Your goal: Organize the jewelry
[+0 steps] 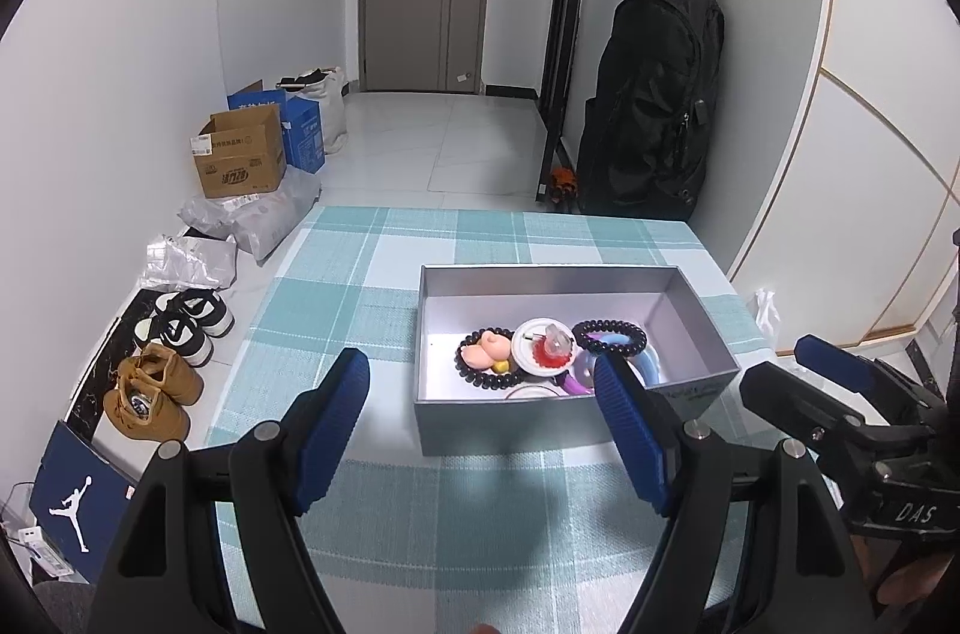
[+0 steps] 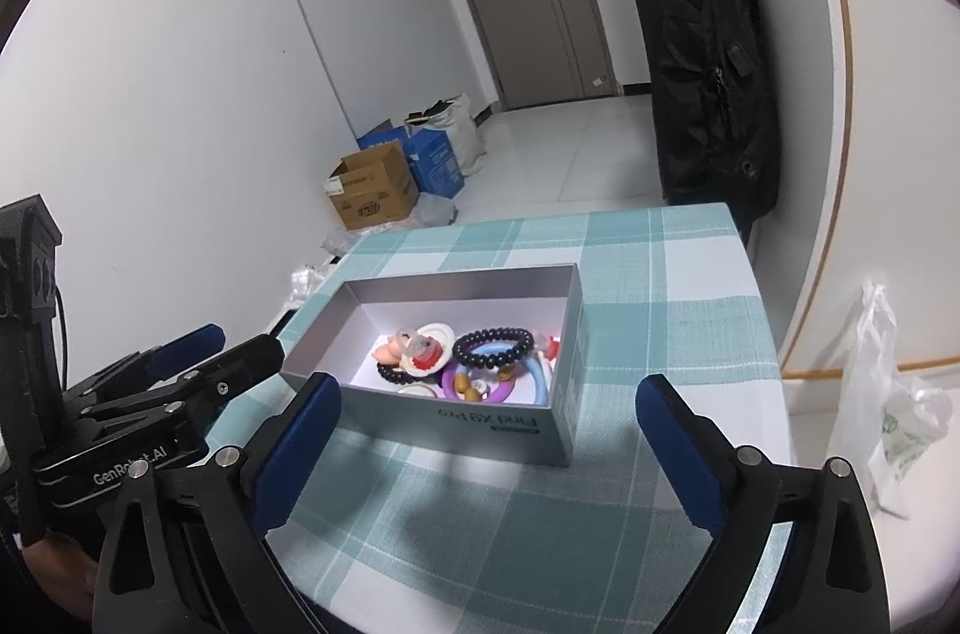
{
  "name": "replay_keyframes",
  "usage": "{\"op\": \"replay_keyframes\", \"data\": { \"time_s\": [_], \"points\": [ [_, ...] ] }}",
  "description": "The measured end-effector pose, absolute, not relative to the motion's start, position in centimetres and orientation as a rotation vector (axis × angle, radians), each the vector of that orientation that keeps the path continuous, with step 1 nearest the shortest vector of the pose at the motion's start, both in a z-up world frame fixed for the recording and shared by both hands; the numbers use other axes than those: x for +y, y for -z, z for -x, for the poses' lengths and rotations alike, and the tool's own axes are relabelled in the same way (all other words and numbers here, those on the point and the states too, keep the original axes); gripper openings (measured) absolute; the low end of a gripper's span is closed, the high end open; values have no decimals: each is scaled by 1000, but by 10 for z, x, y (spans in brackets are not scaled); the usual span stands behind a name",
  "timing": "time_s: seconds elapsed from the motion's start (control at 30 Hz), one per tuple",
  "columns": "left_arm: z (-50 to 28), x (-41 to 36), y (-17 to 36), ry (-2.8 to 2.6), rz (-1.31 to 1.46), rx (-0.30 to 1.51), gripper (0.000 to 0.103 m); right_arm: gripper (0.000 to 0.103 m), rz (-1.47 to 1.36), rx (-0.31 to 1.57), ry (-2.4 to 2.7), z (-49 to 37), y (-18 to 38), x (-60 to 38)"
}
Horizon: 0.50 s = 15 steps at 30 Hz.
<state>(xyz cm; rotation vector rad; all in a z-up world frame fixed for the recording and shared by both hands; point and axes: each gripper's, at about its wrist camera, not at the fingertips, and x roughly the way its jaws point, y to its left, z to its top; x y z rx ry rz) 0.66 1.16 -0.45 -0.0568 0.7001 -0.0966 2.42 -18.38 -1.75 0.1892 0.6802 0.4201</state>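
A grey open box (image 1: 696, 304) (image 2: 456, 424) stands on the teal checked tablecloth (image 1: 372, 274) (image 2: 660, 274). Inside lie a black bead bracelet (image 1: 609, 337) (image 2: 492, 346), another black bead bracelet (image 1: 480, 376), a white ring with a red charm (image 1: 543, 349) (image 2: 426, 343), blue and purple rings (image 2: 534, 370) and pink pieces (image 1: 486, 352). My left gripper (image 1: 480, 382) is open and empty, just in front of the box. My right gripper (image 2: 492, 406) is open and empty, at the box's near wall. Each gripper shows in the other's view (image 1: 798, 370) (image 2: 234, 340).
Cardboard boxes (image 1: 240, 154) (image 2: 372, 190), plastic bags (image 1: 264, 220) and shoes (image 1: 156, 388) sit on the floor to the left. A black backpack (image 1: 654, 100) (image 2: 708, 64) hangs beyond the table. A white plastic bag (image 2: 894, 394) lies right of the table.
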Motion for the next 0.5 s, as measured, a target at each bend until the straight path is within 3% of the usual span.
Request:
{"op": "replay_keyframes", "data": {
  "time_s": [0.5],
  "points": [
    [-1, 6, 6, 127, 44, 713, 74, 103, -164, 664, -416, -15, 15, -184]
  ]
}}
